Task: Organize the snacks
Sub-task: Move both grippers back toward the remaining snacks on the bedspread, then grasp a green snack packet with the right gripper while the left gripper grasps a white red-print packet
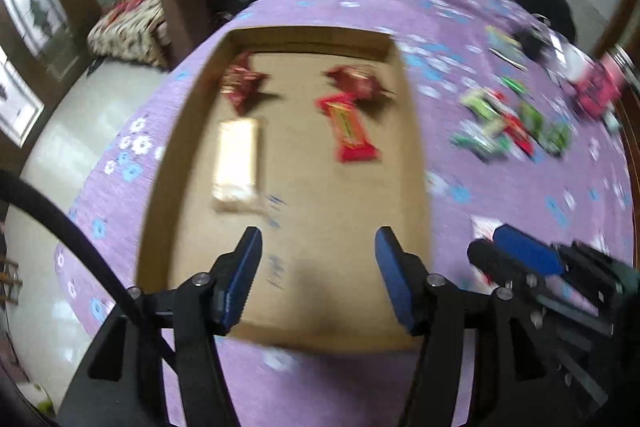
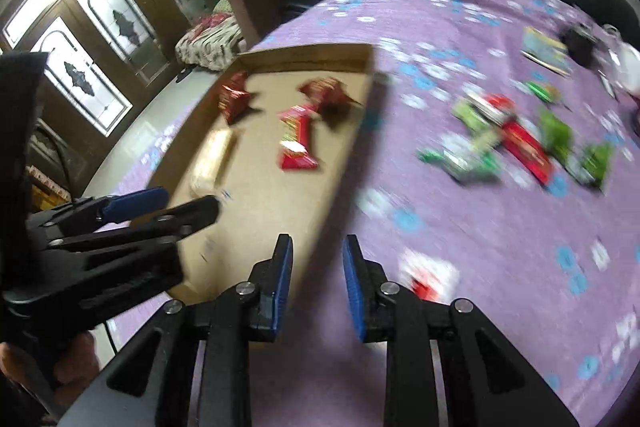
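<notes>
Box (image 1: 412,147) on bench (image 1: 460,3): two dark-red packs far, red bar (image 1: 349,125) right, pale pack (image 1: 237,163) left. Left tongs (image 1: 318,275) and right tongs (image 2: 318,281) spread, empty.

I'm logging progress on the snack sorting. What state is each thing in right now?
Left gripper: open, empty, over the box.
Right gripper: open, empty, over the box's right edge.
Cardboard box: open-topped, holding four snacks.
Red bar: lying flat in the box.
Pale packet: flat in the box.
Loose snack pile: on the purple cloth, outside the box.
</notes>
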`<state>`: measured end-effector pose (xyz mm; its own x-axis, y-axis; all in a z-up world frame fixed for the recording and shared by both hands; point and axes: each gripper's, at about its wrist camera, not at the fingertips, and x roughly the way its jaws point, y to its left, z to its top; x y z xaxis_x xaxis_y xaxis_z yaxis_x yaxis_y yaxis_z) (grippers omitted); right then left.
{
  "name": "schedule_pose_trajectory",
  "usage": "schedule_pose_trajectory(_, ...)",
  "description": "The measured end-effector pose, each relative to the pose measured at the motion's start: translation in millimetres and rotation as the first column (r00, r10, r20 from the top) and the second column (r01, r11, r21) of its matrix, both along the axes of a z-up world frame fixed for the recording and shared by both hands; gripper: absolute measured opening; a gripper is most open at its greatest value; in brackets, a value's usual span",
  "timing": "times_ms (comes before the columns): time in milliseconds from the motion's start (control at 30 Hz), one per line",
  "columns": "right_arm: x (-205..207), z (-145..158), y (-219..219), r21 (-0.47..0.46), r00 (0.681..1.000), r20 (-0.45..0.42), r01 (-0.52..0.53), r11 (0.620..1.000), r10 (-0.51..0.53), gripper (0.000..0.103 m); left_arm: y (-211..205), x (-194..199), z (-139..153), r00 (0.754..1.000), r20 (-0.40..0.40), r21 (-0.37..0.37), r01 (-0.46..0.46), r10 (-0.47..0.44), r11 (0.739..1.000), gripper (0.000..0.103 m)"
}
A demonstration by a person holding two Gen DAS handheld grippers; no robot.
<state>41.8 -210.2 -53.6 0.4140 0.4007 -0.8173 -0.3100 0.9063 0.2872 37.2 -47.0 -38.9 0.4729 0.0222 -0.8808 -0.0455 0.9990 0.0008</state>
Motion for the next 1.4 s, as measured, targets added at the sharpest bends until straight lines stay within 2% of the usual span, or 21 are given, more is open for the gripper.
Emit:
schedule_pose_trajectory(167, -13.0, -17.2, -68.7, -0.025, 0.992, -0.033, 0.118, 0.993, -0.119, 0.027, -47.1, -26.4, -10.0, 0.996, -0.004, 0.002, 0.093, -0.093, 0.996, 0.066)
schedule_pose_trajectory(267, -4.5, -20.5, -114.5, -0.041, 0.974, -0.015, 0.224, 0.974, -0.225, 0.027, -77.2, -31.2, -19.4, 0.989, -0.027, 0.023, 0.144, -0.143, 0.989, 0.066)
schedule_pose_trajectory(333, 8.0, -15.9, -139.4, -0.033, 0.958, 0.018, 0.286, 0.958, -0.286, 0.035, -88.7, -32.2, -22.5, 0.988, -0.04, 0.024, 0.153, -0.152, 0.988, 0.066)
schedule_pose_trajectory(400, 27.7, -8.9, -161.6, -0.012, 0.936, 0.056, 0.349, 0.937, -0.348, 0.058, -96.7, -34.4, -23.0, 0.987, -0.046, 0.022, 0.155, -0.153, 0.988, 0.066)
schedule_pose_trajectory(467, 46.8, -5.1, -174.0, 0.0, 0.921, 0.094, 0.379, 0.925, -0.377, 0.062, -100.9, -35.4, -23.9, 0.987, -0.053, 0.025, 0.151, -0.15, 0.988, 0.066)
schedule_pose_trajectory(600, 85.6, -10.7, -181.4, -0.03, 0.923, 0.113, 0.373, 0.927, -0.368, 0.064, -101.0, -36.4, -25.1, 0.99, -0.071, 0.019, 0.122, -0.121, 0.992, 0.066)
schedule_pose_trajectory(700, 109.2, -18.5, -183.8, -0.039, 0.919, 0.098, 0.388, 0.921, -0.383, 0.065, -98.0, -37.5, -22.6, 0.993, -0.066, 0.025, 0.099, -0.097, 0.995, 0.066)
schedule_pose_trajectory(800, 125.3, -30.8, -182.9, -0.055, 0.929, 0.065, 0.367, 0.928, -0.364, 0.066, -95.5, -36.5, -21.1, 0.994, -0.066, 0.02, 0.083, -0.082, 0.996, 0.066)
schedule_pose_trajectory(867, 132.9, -37.3, -176.7, -0.086, 0.939, 0.05, 0.343, 0.935, -0.34, 0.065, -95.0, -35.1, -21.0, 0.995, -0.071, 0.022, 0.074, -0.072, 0.997, 0.066)
schedule_pose_trajectory(967, 134.1, -43.6, -167.7, -0.13, 0.959, 0.039, 0.283, 0.95, -0.28, 0.051, -94.8, -32.2, -20.0, 0.995, -0.074, 0.021, 0.068, -0.066, 0.997, 0.066)
schedule_pose_trajectory(1000, 132.9, -41.7, -165.0, -0.151, 0.961, 0.073, 0.275, 0.95, -0.267, 0.038, -95.3, -30.7, -18.8, 0.995, -0.069, 0.026, 0.068, -0.066, 0.997, 0.066)
schedule_pose_trajectory(1033, 131.3, -42.4, -165.1, -0.137, 0.964, 0.075, 0.263, 0.955, -0.254, 0.032, -95.8, -28.7, -17.9, 0.996, -0.068, 0.03, 0.067, -0.065, 0.997, 0.066)
schedule_pose_trajectory(1267, 123.0, -38.5, -182.6, -0.079, 0.963, 0.102, 0.258, 0.963, -0.249, 0.031, -96.8, -10.7, -15.9, 0.996, -0.074, 0.032, 0.051, -0.049, 0.998, 0.066)
schedule_pose_trajectory(1400, 89.7, -33.3, -185.4, -0.074, 0.974, 0.094, 0.214, 0.974, -0.206, 0.031, -106.2, 5.6, -21.3, 0.994, -0.088, 0.019, 0.064, -0.062, 0.998, 0.066)
